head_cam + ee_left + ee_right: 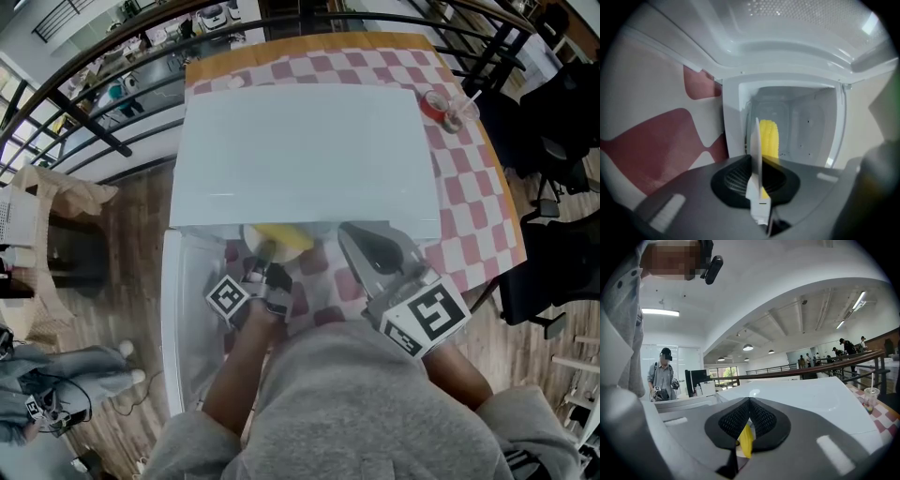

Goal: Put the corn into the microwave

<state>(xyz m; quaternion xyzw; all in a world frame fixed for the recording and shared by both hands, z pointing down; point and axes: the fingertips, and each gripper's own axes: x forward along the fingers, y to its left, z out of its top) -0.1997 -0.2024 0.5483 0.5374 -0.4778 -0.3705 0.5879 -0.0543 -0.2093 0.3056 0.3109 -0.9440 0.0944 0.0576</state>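
Item: left gripper (263, 264), closed on the thin rim of a white plate (758, 150), which its own view shows edge-on between the jaws. Item: corn (769, 137), yellow, lying on that plate just beyond your jaws, at the mouth of the microwave (300, 150) and partly inside the white cavity; not yet set down, by my reading. Item: right gripper (750, 408), jaws together and carrying nothing you need; a small yellow strip shows in the seam and I cannot tell what it is. It sits beside the plate at the front of the oven. Hazards, as judged: you hold the plate by one edge only, so it may sag on the far side and let the corn roll off. The opening looks narrow, so the rim could catch the frame and jolt the load. The open door (173, 319) stands close along your left arm and could be knocked. Surface: a table under a red-and-white checked cloth (469, 197), with a clear cup and straw (461, 112) near the oven's far right corner. Room: wooden floor (131, 272), a dark curved railing (94, 66), black chairs (562, 122) at the right, ceiling lights, and a person (661, 376) standing off beyond the door.
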